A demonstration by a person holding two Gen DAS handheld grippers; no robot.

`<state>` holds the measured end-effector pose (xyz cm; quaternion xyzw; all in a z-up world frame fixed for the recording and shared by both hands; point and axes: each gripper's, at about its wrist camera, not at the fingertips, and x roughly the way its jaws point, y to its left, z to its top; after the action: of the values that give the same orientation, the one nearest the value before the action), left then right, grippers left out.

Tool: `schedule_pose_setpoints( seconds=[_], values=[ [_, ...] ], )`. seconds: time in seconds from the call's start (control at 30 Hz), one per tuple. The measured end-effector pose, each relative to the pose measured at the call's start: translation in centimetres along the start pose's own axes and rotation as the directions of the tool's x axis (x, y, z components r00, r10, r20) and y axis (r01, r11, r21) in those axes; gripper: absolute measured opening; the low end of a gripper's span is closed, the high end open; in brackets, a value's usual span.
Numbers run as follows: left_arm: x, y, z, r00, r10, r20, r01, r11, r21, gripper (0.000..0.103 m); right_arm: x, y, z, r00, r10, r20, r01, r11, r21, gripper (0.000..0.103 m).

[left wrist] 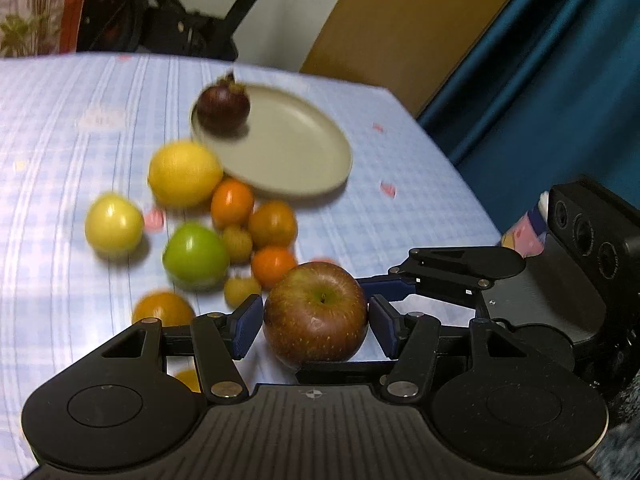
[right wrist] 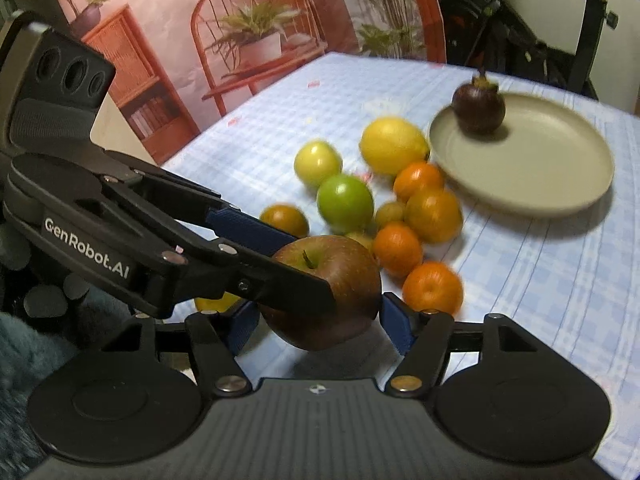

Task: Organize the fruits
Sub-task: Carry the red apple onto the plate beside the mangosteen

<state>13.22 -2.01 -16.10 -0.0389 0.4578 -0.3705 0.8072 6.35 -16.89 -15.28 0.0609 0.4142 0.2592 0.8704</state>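
Note:
A red-brown apple (left wrist: 316,316) sits between the blue pads of my left gripper (left wrist: 316,322), which is shut on it from both sides. From the right wrist view the left gripper (right wrist: 312,268) reaches in from the left, one finger across the apple (right wrist: 340,304) and one behind it. My right gripper (right wrist: 320,320) stands around the same apple, jaws slightly wider than the fruit, the pads just off its skin. A beige plate (left wrist: 288,152) beyond holds a dark purple mangosteen (left wrist: 223,106).
A cluster of loose fruit lies on the blue checked cloth: a lemon (left wrist: 184,174), a yellow fruit (left wrist: 114,226), a green fruit (left wrist: 196,256) and several oranges (left wrist: 232,204). The table edge runs along the right, with a blue curtain (left wrist: 540,80) past it.

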Motion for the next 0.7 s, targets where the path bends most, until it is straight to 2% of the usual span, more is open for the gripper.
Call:
schedule_pose_setpoints(
  seconds=[0.17,0.37,0.53,0.7],
  values=[
    [-0.6,-0.8,2.9,0.997,0.032,0.072,-0.036,0.998,0.054,0.061,-1.0,-0.7,2.4,0.998,-0.011,0.056,0.012,1.000,-0.025,0.068],
    [0.5,-1.0,6.9,0.988,0.067,0.138,-0.083,0.990,0.118,0.062,-1.2,-1.8,5.8,0.989,-0.064,0.135,0.073,0.995,-0.063,0.068],
    [2.9,0.2,10.2,0.986,0.083,0.144,-0.101,0.988,0.117,0.062,0.2,-4.0,8.0,0.976,-0.113,0.187,0.131,0.987,-0.089,0.068],
    [5.1,1.3,11.7,0.987,0.108,0.115,-0.122,0.986,0.117,0.063,2.0,-6.8,9.3,0.972,-0.131,0.197,0.143,0.988,-0.051,0.068]
  ],
)
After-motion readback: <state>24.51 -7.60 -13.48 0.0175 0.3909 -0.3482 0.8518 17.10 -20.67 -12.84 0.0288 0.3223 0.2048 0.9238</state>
